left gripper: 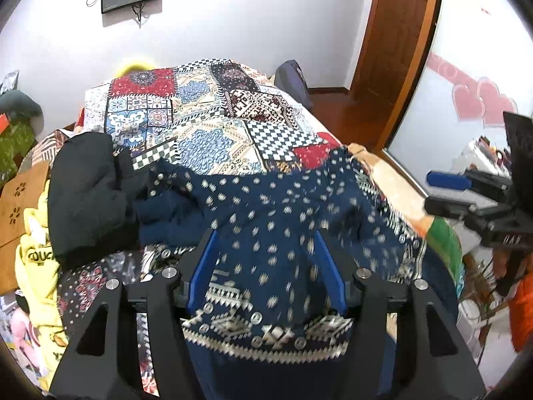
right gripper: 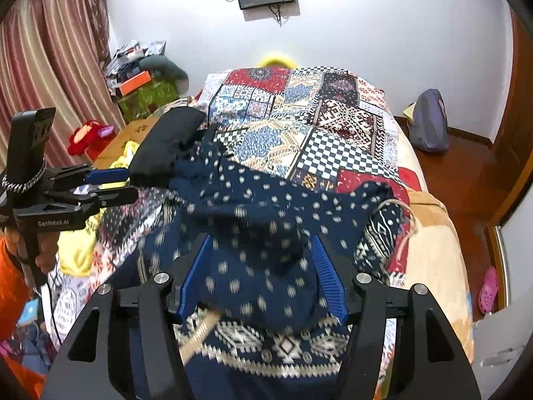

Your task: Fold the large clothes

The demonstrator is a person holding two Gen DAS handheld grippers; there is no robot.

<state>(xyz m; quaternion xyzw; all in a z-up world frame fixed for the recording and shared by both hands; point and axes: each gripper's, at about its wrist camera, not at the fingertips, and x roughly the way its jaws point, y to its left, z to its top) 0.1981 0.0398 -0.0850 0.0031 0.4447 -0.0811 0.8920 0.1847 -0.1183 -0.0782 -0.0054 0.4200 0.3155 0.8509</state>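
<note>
Left wrist: left gripper (left gripper: 266, 243) jaws spread wide, blue fingers (left gripper: 204, 266) well apart. Navy garment (left gripper: 273, 220) lies between and under them, bunched across the near end of the bed (left gripper: 213, 113). Fabric fills the gap but isn't pinched; can't tell if the pads touch it. Garment is motion-blurred. Patterned hem band runs just below the fingers. Black garment (left gripper: 86, 193) sits at the navy one's left edge, touching it. Yellow cloth (left gripper: 36, 266) further left. Right gripper (left gripper: 448, 193) visible at right, side-on, past the garment's edge.

Right wrist: right gripper (right gripper: 263, 250) jaws also wide, released, blue fingers (right gripper: 328, 276) straddling the navy garment (right gripper: 266, 206) without clamping it. Beige cord (right gripper: 399, 230) loops at the garment's right side. Quilt (right gripper: 299, 116) covers the bed (right gripper: 433, 250) beyond. Left gripper (right gripper: 110, 185) at left, held in a hand (right gripper: 43, 250), off the garment; from this side-on view its jaw gap is unclear.
</note>
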